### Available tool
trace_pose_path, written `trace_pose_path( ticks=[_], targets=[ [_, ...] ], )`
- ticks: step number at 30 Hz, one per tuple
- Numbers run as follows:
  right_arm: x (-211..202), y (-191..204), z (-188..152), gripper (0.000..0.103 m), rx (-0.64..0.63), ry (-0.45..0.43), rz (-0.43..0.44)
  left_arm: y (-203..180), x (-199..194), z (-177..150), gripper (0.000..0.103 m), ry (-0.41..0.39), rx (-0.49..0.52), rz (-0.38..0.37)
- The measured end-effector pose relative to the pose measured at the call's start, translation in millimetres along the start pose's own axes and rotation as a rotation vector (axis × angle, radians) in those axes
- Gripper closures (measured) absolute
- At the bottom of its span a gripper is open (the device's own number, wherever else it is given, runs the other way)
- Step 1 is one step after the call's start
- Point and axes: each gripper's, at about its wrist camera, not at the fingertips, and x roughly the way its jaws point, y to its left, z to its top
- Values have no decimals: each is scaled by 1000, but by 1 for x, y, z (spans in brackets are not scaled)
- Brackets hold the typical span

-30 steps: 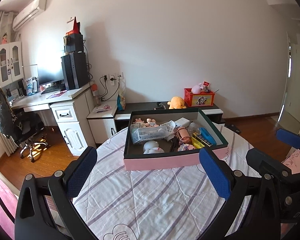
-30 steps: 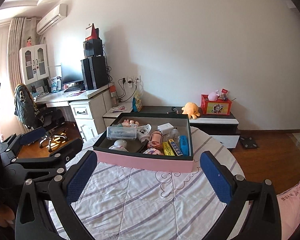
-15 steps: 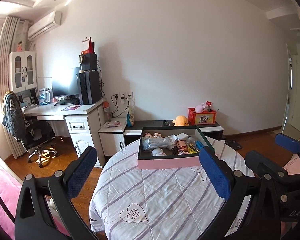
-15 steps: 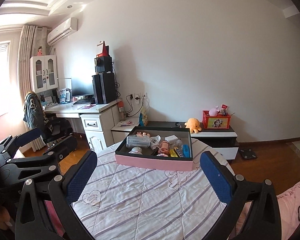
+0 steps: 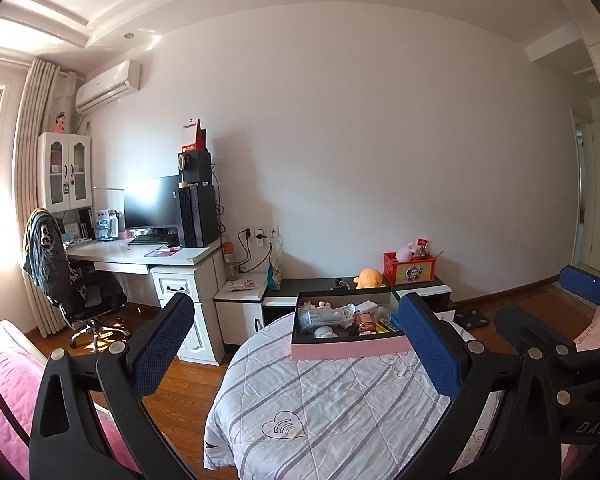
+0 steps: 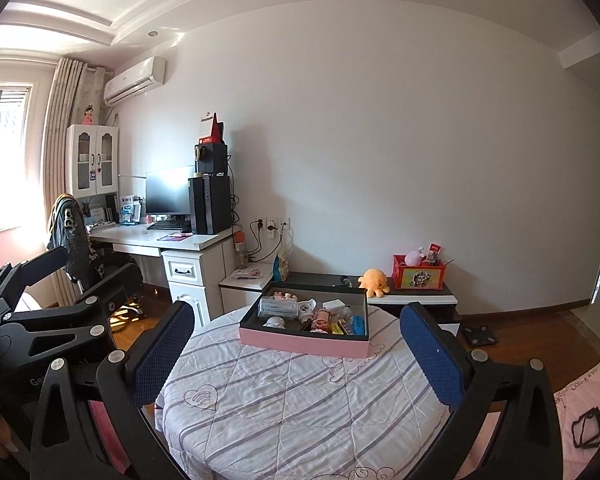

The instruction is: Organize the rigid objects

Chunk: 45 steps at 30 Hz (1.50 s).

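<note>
A pink box with a dark inside [image 5: 350,347] [image 6: 304,344] stands at the far side of a round table under a striped quilt [image 5: 332,404] [image 6: 300,396]. It holds several small objects: a clear case [image 6: 278,307], a white round toy [image 6: 275,322], a blue item [image 6: 359,324]. My left gripper [image 5: 296,344] is open and empty, well back from the box. My right gripper [image 6: 296,346] is open and empty too, and shows at the right of the left wrist view [image 5: 540,332].
A white desk [image 5: 152,256] with monitor and tower stands left, an office chair [image 5: 72,284] beside it. A low dark cabinet [image 6: 412,298] behind the table bears an orange plush [image 6: 374,280] and a red box [image 6: 420,278]. Pink bedding [image 5: 8,392] lies at left.
Both grippers have pulled back and up from the box. The box looks smaller and the whole table and room show. Both stay open and empty.
</note>
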Motion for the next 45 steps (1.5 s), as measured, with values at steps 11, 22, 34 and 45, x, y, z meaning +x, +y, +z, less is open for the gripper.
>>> trace_pose_path(
  ticks=[11, 22, 34, 45],
  targets=[
    [-24, 5, 8, 0, -3, -51, -32, 6, -21, 6, 0, -42, 14, -7],
    [-13, 10, 8, 0, -17, -28, -33, 15, -12, 0, 0, -10, -4, -11],
    [-7, 13, 8, 0, -24, -18, -24, 13, -12, -2, 0, -19, 13, 7],
    [-5, 11, 5, 0, -20, -12, -25, 13, -12, -3, 0, -19, 14, 9]
  ],
)
